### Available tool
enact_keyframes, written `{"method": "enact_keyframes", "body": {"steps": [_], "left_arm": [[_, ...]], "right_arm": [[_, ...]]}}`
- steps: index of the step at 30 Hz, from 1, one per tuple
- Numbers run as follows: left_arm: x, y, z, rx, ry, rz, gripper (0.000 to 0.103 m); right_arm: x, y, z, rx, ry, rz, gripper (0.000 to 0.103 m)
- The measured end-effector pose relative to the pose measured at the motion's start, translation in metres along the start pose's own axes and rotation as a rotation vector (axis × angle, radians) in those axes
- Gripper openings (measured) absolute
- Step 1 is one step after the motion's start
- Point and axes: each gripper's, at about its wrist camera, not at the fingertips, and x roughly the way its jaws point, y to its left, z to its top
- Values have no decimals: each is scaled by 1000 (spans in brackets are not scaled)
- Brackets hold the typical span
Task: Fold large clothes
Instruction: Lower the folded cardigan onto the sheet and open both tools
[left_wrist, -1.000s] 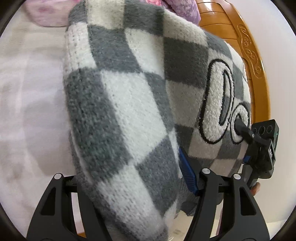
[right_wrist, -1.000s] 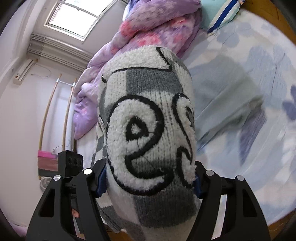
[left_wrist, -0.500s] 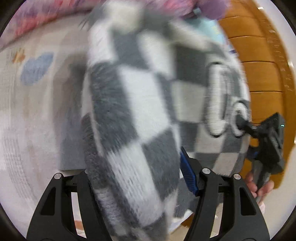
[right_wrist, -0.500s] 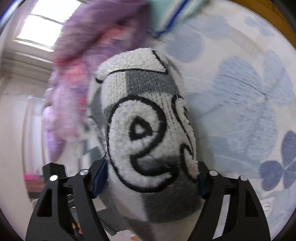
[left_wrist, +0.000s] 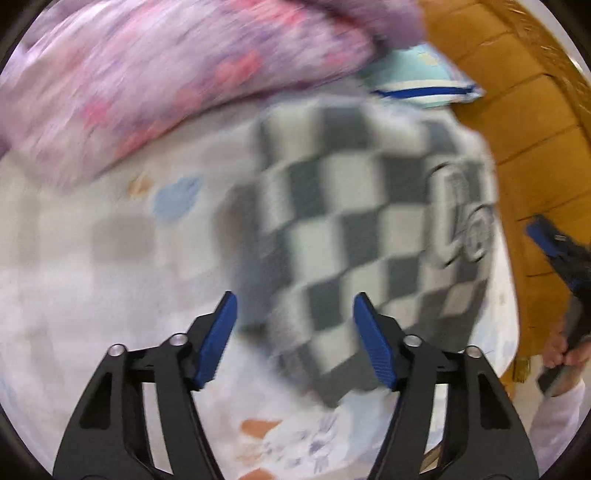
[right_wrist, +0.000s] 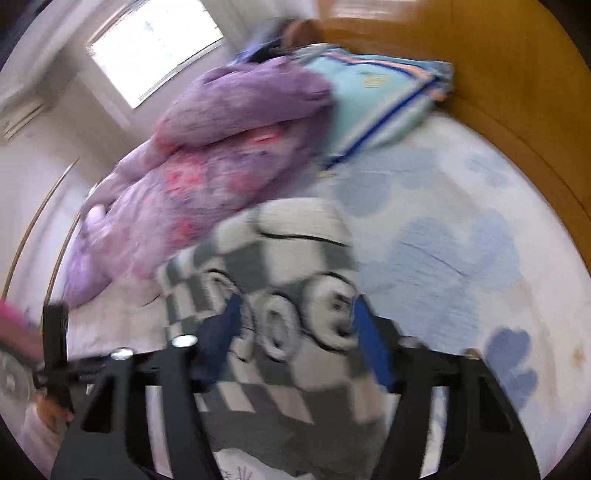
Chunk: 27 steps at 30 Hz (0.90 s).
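A grey-and-white checked sweater (left_wrist: 351, 229) with black looped lettering lies bundled on the flowered bedsheet (left_wrist: 92, 258). My left gripper (left_wrist: 293, 314) hovers just short of its near edge, blue pads apart and bare. In the right wrist view the sweater (right_wrist: 295, 251) lies ahead of and below my right gripper (right_wrist: 297, 317). Its jaws are closing, the lettered edge shows in the gap, and the pads do not press on it. The right gripper (left_wrist: 554, 243) also shows at the far right of the left view, held by a hand (left_wrist: 565, 354). Both views are blurred.
A purple-pink quilt (right_wrist: 221, 147) is heaped along the far side of the bed, with a light blue striped pillow (right_wrist: 376, 110) beside it. A wooden headboard (right_wrist: 498, 74) curves round behind. A bright window (right_wrist: 155, 48) is in the wall.
Both grippers held the sweater up close to the cameras. Now it lies on the bed, free of both pairs of pads, and both grippers have drawn back from it.
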Motion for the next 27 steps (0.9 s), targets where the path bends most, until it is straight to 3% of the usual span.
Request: {"method": "enact_keyframes", "body": {"steps": [4,6,8,11,15,21,23,25,26,27], "left_arm": [[44,-29,61,25,-46,4,62],[81,-31,90,-4,0,17,62],[114,-42,117,-27,42,7,64],[113,-54,120,43,40,58,64],[72,-51,75,32,55,60,65],[99,-35,-8,11,147,90,69],[111,-13,-28,-116,167,9,77],[116,6,-37,-240,213,-54,80],[112,10,-41,-264,207,-67,80],[107,7,-42,-226,175,-33,80]], "right_arm": [[54,28,34,-121,77,-77,34],[90,22,43,-104,135,-124,33],[112,11,43,-83,136,-207,33],[122,0,42,-40,107,-224,33],[88,4,30,17,116,-205,35],[62,13,-50,34,183,-248,39],[78,9,-83,18,236,-315,44],[82,0,-98,99,256,-304,46],[78,-3,-102,149,276,-291,46],[74,-4,-106,180,273,-275,46]]}}
